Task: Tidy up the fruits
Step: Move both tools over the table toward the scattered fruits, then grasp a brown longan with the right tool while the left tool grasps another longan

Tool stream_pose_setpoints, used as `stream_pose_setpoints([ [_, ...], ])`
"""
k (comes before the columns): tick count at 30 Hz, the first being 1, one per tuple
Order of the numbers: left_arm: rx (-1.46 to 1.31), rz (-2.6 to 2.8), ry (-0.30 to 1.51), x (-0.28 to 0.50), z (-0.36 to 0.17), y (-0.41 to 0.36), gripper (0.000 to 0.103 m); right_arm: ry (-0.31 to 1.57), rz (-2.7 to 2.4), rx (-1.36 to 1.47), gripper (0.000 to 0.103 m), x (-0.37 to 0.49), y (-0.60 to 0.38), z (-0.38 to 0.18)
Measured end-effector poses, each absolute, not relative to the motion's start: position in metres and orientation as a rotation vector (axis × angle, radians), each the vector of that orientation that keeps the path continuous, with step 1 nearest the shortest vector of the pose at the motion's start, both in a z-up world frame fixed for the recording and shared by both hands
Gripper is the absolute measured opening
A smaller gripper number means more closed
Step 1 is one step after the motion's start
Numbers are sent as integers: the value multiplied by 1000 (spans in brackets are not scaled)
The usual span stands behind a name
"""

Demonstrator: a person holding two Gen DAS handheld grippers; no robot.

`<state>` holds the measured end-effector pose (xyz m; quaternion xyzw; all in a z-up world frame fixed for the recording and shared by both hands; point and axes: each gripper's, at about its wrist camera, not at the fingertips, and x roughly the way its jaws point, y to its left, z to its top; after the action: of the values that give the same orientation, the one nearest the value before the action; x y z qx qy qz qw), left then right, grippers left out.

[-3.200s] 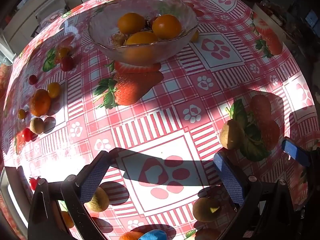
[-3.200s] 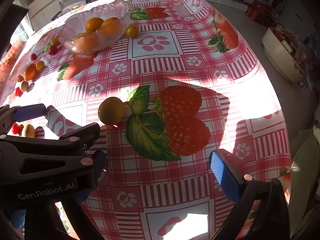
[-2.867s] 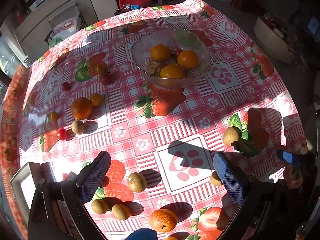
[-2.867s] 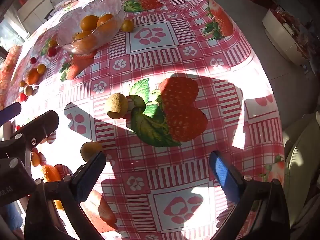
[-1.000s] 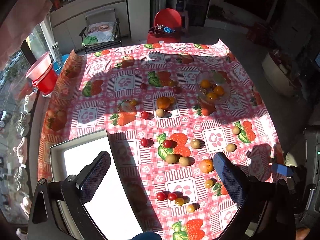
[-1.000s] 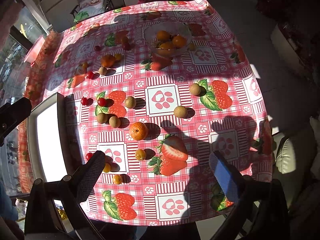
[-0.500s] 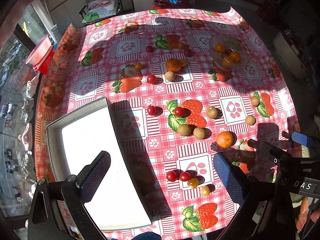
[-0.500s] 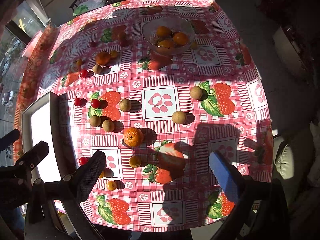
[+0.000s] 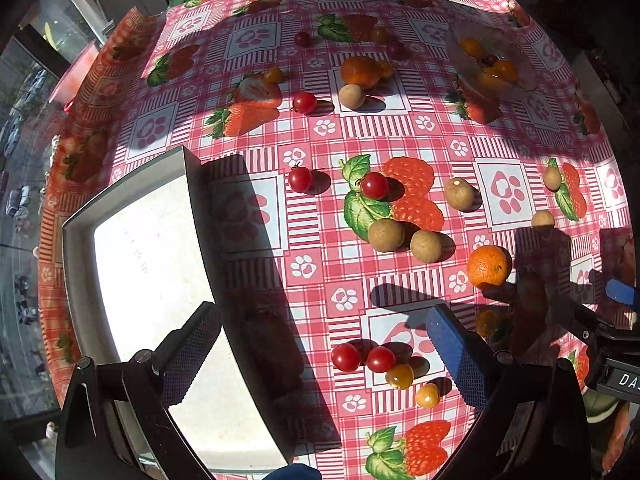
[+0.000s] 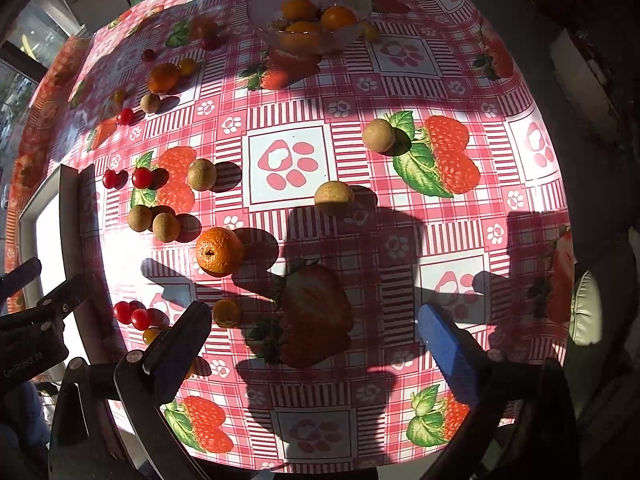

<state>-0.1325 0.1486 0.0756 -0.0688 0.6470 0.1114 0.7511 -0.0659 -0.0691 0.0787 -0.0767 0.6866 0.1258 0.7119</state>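
Loose fruit lies on a red checked strawberry tablecloth. An orange [image 9: 488, 266] [image 10: 219, 250], several brown longans [image 9: 385, 235] [image 10: 333, 197] and cherry tomatoes [image 9: 345, 357] [image 10: 131, 315] are scattered about. A glass bowl [image 9: 490, 61] [image 10: 308, 14] at the far side holds oranges. A white tray [image 9: 160, 304] [image 10: 44, 240] sits at the left. My left gripper [image 9: 320, 354] is open and empty above the tray's edge and the tomatoes. My right gripper [image 10: 314, 338] is open and empty above the near table edge.
A second orange [image 9: 360, 72] [image 10: 162, 77] with a longan lies at the far left. The table edge drops off at the right, near a pale cushion [image 10: 586, 308]. A window runs along the left side.
Both grippers have come down closer to the table after being lifted high; the fruit now looks larger. Both stay open. No fruit has moved.
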Motion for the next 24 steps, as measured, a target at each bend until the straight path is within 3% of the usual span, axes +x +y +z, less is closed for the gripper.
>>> stream_pose_setpoints([
  [24, -138, 227, 1439, -90, 2, 140, 103, 1510, 223, -154, 103, -34, -97, 33],
])
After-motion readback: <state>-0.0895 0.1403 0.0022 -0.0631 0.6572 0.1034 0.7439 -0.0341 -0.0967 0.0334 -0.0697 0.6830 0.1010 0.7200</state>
